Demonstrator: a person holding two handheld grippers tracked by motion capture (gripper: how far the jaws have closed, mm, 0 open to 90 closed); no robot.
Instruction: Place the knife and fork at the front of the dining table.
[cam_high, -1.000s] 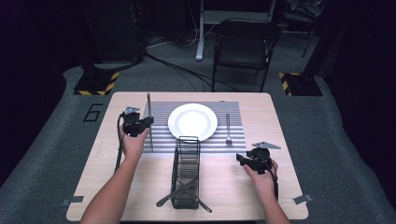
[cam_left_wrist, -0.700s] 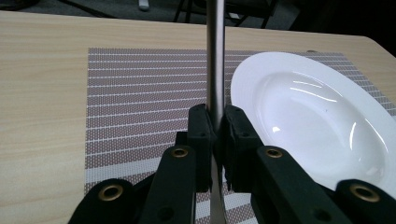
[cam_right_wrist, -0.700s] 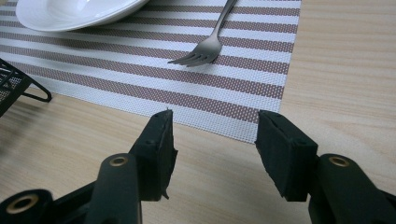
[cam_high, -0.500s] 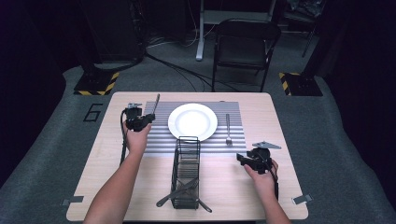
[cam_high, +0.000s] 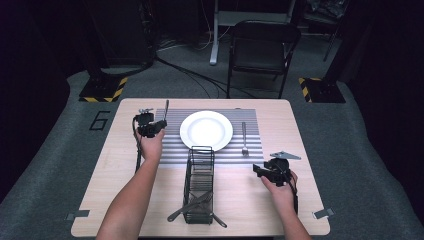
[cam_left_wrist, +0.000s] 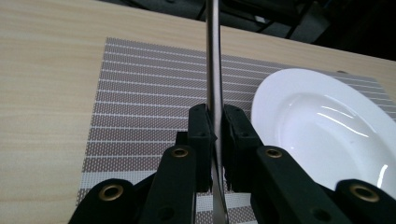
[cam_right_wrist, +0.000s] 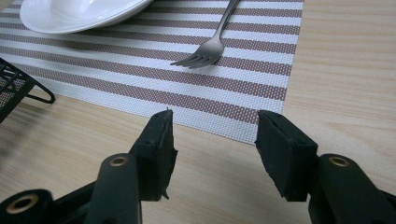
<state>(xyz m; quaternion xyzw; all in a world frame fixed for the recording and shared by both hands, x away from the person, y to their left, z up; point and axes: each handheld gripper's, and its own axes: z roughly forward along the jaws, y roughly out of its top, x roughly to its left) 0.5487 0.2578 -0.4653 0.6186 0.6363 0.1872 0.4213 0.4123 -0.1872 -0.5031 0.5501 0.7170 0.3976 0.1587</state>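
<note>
high view: the left hand-held gripper (cam_high: 159, 123) holds a slim steel knife (cam_high: 166, 107) upright over the striped placemat (cam_high: 170, 145), left of the round white plate (cam_high: 206, 130). left gripper view: jaws clamp the blade; laying it flat likely comes next. right gripper view: the right hand-held gripper (cam_right_wrist: 212, 151) is half open, empty, near the fork (cam_right_wrist: 210, 46).

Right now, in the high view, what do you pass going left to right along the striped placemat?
Left gripper shut on a knife → white plate → fork → past the mat's edge, right gripper, jaws open.
</note>
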